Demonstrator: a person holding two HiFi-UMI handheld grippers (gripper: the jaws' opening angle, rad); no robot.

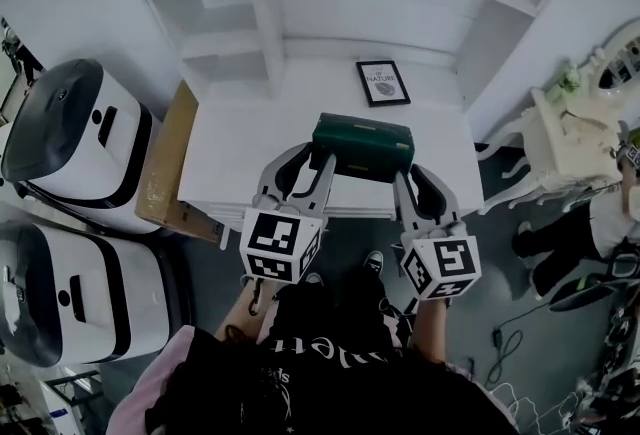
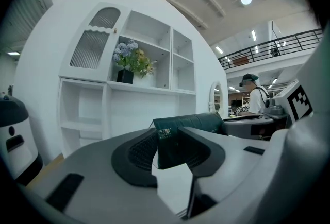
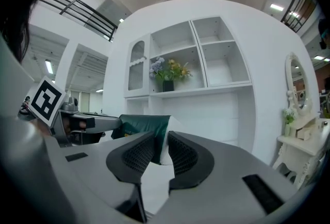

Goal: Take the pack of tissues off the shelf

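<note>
A dark green pack of tissues hangs just above the front of the white desk top, held at both ends. My left gripper is shut on its left end, and my right gripper is shut on its right end. In the left gripper view the pack sits between the ribbed pads of the left gripper. In the right gripper view, the right gripper pinches the end of the pack between its two pads.
A framed picture lies on the desk behind the pack. The white shelf unit rises at the back, with a flower vase in one bay. Two white rounded machines and a brown board stand left; a white ornate table stands right.
</note>
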